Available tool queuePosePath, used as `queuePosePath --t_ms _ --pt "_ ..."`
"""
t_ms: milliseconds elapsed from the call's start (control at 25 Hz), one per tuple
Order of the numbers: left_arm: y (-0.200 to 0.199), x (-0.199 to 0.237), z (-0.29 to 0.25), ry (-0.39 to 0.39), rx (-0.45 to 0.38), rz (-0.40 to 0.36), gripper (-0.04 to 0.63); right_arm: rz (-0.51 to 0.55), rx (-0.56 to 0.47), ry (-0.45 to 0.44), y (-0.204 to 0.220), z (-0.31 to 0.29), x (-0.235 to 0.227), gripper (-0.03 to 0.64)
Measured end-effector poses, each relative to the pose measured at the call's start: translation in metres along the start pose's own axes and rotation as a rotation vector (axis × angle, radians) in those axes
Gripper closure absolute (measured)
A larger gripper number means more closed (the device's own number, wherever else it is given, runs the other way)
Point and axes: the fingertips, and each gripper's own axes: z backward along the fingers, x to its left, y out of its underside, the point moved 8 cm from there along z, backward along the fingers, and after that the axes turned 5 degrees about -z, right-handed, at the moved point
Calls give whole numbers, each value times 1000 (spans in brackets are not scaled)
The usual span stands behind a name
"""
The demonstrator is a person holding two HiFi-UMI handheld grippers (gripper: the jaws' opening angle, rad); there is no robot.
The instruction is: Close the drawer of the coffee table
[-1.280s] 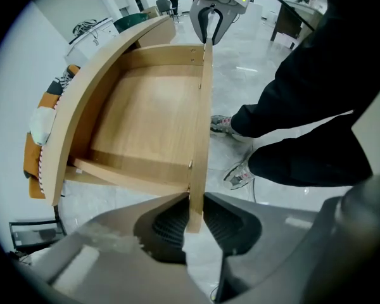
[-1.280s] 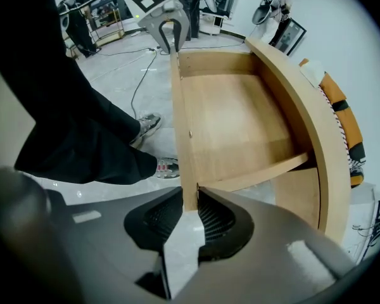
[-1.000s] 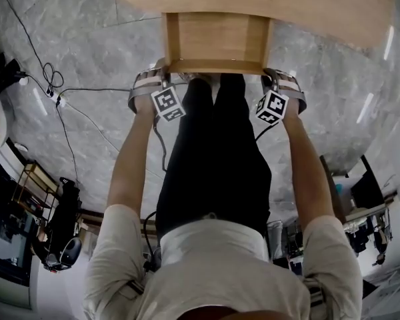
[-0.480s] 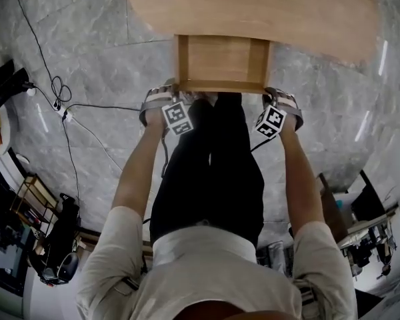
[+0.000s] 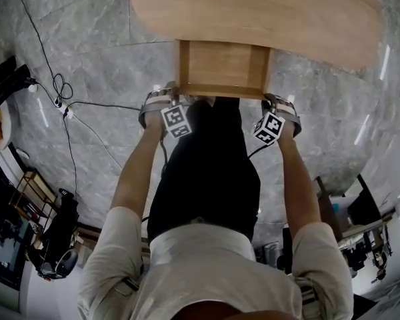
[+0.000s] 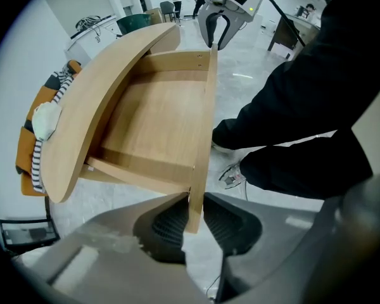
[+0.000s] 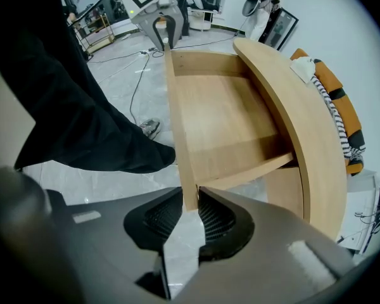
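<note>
The wooden coffee table point(image 5: 253, 12) lies at the top of the head view, and its drawer point(image 5: 220, 65) stands pulled out toward me, empty inside. My left gripper point(image 5: 165, 93) points down over the left end of the drawer's front panel point(image 6: 206, 106). In the left gripper view its jaws point(image 6: 195, 217) are shut on the panel's edge. My right gripper point(image 5: 275, 100) holds the right end of the same panel point(image 7: 177, 119), with its pads point(image 7: 190, 211) closed on the board. Each gripper shows at the far end of the panel in the other's view.
My legs in black trousers point(image 5: 210, 165) stand right behind the drawer front. A cable and power strip point(image 5: 60, 102) lie on the grey marble floor at left. Shelves and equipment point(image 5: 40, 232) crowd the lower left. An orange striped cushion point(image 7: 332, 106) sits beyond the table.
Only the head view's framing has shifted a little. Both grippers stay at the ends of the drawer front, and the drawer stands out about as far as before.
</note>
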Motion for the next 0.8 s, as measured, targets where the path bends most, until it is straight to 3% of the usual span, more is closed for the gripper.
queuePosePath --t_ms 800 --pt "3 32 5 0 2 -10 497 -21 -12 -14 -13 6 -23 532"
